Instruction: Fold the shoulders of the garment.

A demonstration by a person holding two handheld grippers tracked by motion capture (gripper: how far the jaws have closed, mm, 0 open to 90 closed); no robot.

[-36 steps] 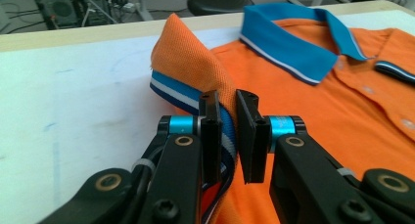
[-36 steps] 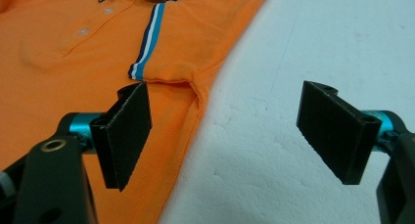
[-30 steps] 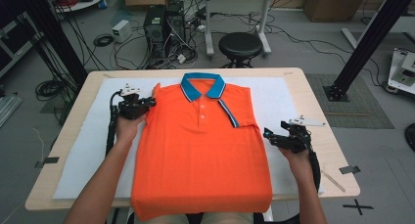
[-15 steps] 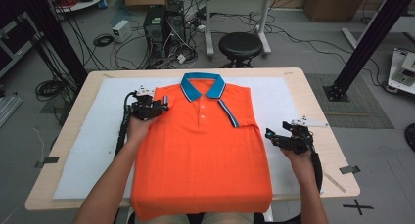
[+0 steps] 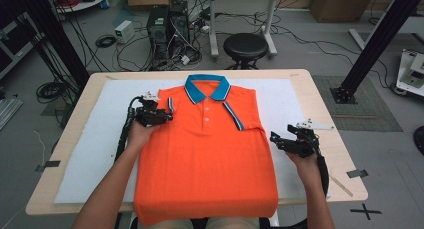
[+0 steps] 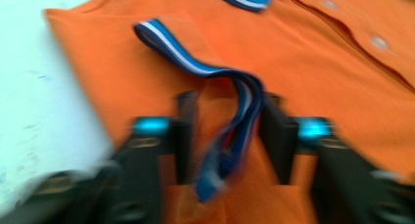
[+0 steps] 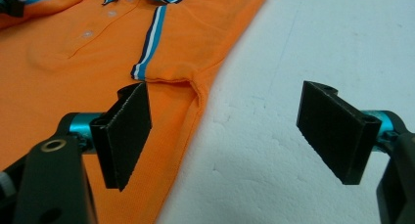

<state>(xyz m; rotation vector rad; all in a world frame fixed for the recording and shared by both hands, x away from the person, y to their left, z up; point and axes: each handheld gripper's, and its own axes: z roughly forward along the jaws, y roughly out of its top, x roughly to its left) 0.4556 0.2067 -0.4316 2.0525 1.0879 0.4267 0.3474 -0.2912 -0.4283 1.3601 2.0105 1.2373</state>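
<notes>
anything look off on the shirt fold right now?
The left sleeve's striped cuff is twisted and lifted between the left gripper jaws, which have just been closing, instead of lying flat like the right cuff. The rest of the orange polo shirt lies smooth.

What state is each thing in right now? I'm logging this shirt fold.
Polo shirt: flat, face up, both sleeves folded in, buttoned.
Left sleeve cuff: lifted between the jaws.
Left gripper: jaws just closing around the cuff; grip unclear.
Right gripper: wide open, empty.
</notes>
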